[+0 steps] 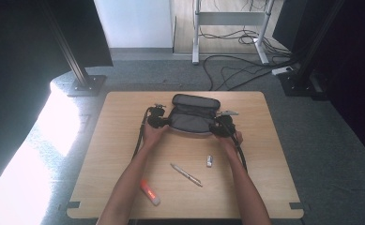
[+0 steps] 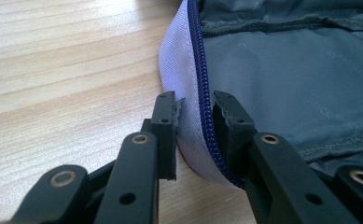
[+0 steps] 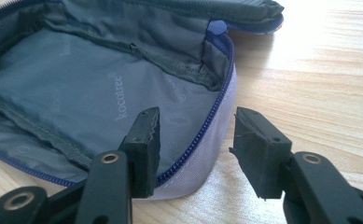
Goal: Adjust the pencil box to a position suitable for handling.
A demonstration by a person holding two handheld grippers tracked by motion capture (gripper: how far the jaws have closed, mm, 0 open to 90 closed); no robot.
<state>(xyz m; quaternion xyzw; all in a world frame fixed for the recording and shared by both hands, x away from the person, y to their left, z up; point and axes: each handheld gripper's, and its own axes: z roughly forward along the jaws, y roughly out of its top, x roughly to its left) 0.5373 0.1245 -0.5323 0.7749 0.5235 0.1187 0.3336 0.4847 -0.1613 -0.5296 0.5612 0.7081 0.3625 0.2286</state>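
Orange-capped glue stick [image 1: 150, 192], slim metal pen [image 1: 186, 174] nearest on wooden counter [image 1: 124, 154]. Soft grey pouch [image 1: 189, 119] lies unzipped: left hand-held gripper [image 2: 194, 109] clamps its zip rim; right hand-held gripper [image 3: 195, 133] straddles its rim, pads apart. Right gripper view reveals printed lining.

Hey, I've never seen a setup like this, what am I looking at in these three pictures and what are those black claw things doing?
A person sits at a light wooden table and holds a hand-held tool with two black jaws in each hand. The overhead picture comes from a fixed camera above; the other two come from cameras riding on each tool.

The left gripper pinches the near rim of an open grey fabric pencil case with a blue zipper. The right gripper straddles the case's other end, one jaw inside and one outside, not yet pressing.

Nearer the person lie a silver pen, a small white and silver USB stick and an orange and white glue stick.
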